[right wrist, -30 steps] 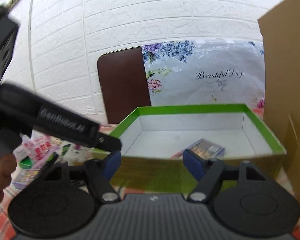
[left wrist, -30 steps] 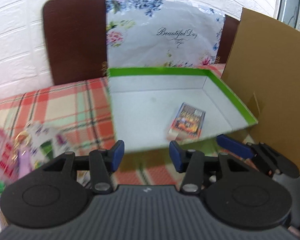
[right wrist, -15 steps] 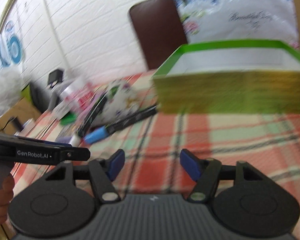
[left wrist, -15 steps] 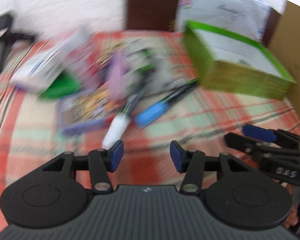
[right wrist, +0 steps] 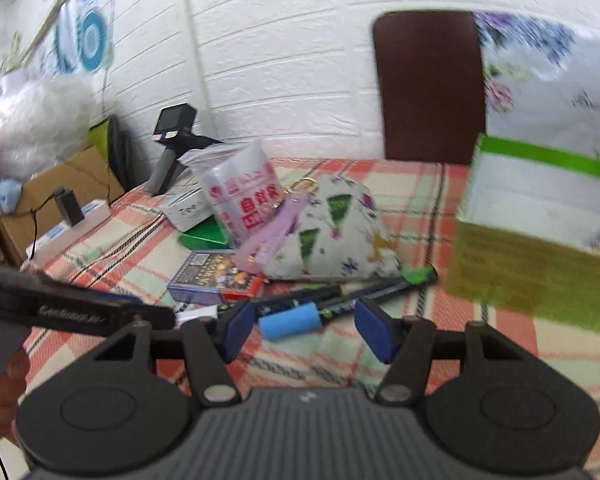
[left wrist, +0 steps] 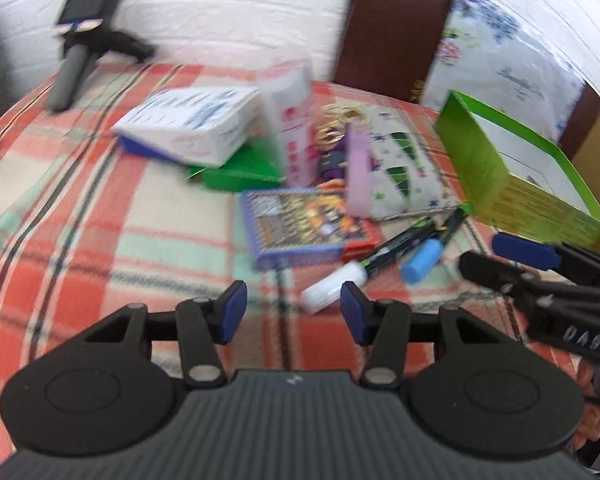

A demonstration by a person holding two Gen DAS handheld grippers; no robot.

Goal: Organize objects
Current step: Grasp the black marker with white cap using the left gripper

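Over the plaid cloth | left gripper [left wrist: 290, 312] just widening, right gripper [right wrist: 306, 330] just narrowing, both part-open, empty | markers [right wrist: 300, 316] beside box [left wrist: 512, 184] | advice: straddle one marker squarely before closing.

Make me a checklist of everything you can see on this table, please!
Surface: red, green and cream plaid tablecloth.
Job's things: green-rimmed cardboard box, open; white-capped marker and blue-capped marker side by side; colourful card pack; white patterned fabric pouch with lilac strap; white carton; clear packet with red print.
Clutter: spare black handheld gripper lying at the far edge.
Grippers: left gripper open, jaws just widening, nothing between; right gripper open, jaws just narrowing, nothing gripped.
Cables: black cable beside the table.
Surroundings: white brick wall, brown chair back.
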